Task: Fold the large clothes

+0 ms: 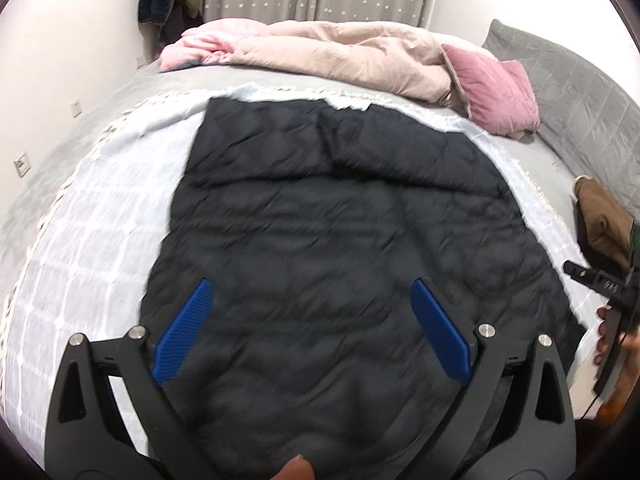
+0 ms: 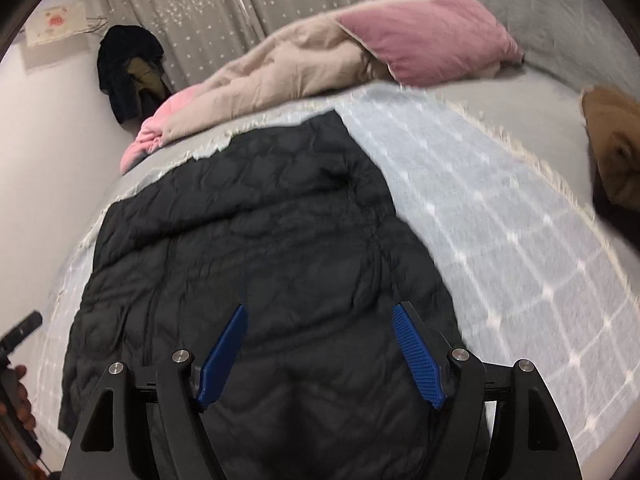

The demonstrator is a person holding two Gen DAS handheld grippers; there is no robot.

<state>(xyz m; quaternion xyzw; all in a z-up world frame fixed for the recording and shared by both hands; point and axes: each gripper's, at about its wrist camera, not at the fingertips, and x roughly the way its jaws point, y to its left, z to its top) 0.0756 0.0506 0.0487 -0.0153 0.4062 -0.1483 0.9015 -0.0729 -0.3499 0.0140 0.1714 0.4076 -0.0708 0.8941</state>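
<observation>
A large black quilted jacket (image 1: pixel 340 216) lies spread flat on a light blue checked blanket (image 1: pixel 100 232) on the bed. It also shows in the right wrist view (image 2: pixel 248 248), with a seam running down its left part. My left gripper (image 1: pixel 312 292) is open and empty, held above the jacket's near part. My right gripper (image 2: pixel 320 316) is open and empty, also above the jacket's near end. The right gripper's body shows at the right edge of the left wrist view (image 1: pixel 600 280). The left gripper's body shows at the lower left of the right wrist view (image 2: pixel 20 332).
A beige duvet (image 1: pixel 352 52) and a pink pillow (image 1: pixel 496 92) are bunched at the far side of the bed. A brown garment (image 2: pixel 612 148) lies at the right. A grey padded headboard (image 1: pixel 580 92) stands right. Coats (image 2: pixel 128 68) hang by the curtain.
</observation>
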